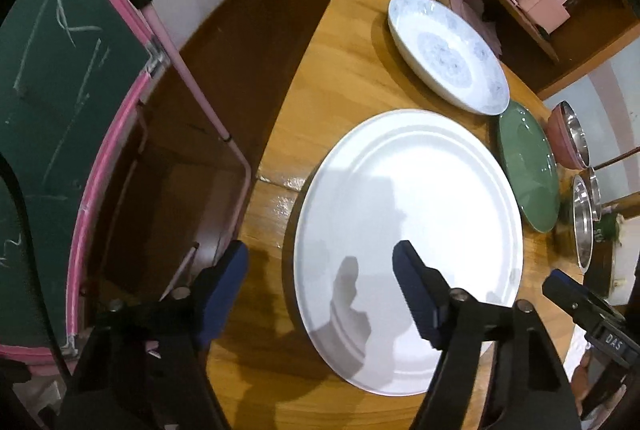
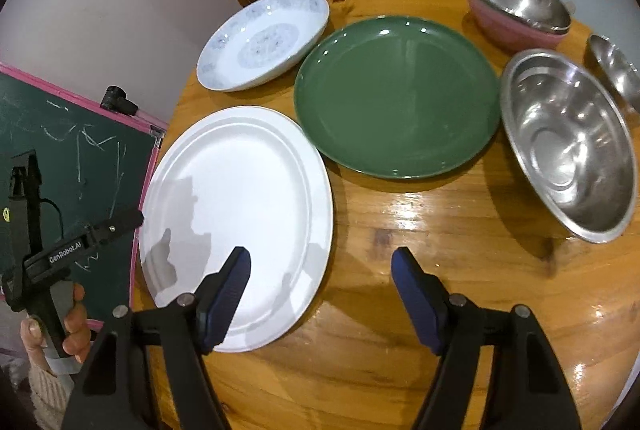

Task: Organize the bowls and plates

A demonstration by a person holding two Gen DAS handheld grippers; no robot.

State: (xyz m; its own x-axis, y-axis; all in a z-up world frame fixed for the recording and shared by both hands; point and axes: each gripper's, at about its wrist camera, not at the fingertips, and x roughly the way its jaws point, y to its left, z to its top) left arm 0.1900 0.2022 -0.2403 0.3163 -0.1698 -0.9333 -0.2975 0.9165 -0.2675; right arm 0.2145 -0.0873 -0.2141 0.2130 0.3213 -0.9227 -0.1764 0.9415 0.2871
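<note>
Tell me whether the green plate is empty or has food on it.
Empty: the green plate shows only bare glossy glaze with light reflections, sitting flat on the table.

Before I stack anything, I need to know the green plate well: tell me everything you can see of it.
The round glossy green plate looks ceramic, with a broad shallow rim and a flat well, empty and right side up. It lies flat on the round wooden table, between the patterned white dish and the large steel bowl. Neither gripper touches it.

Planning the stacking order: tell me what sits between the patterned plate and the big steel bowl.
The green plate lies between the patterned plate and the big steel bowl, clearest in the right wrist view.
</note>
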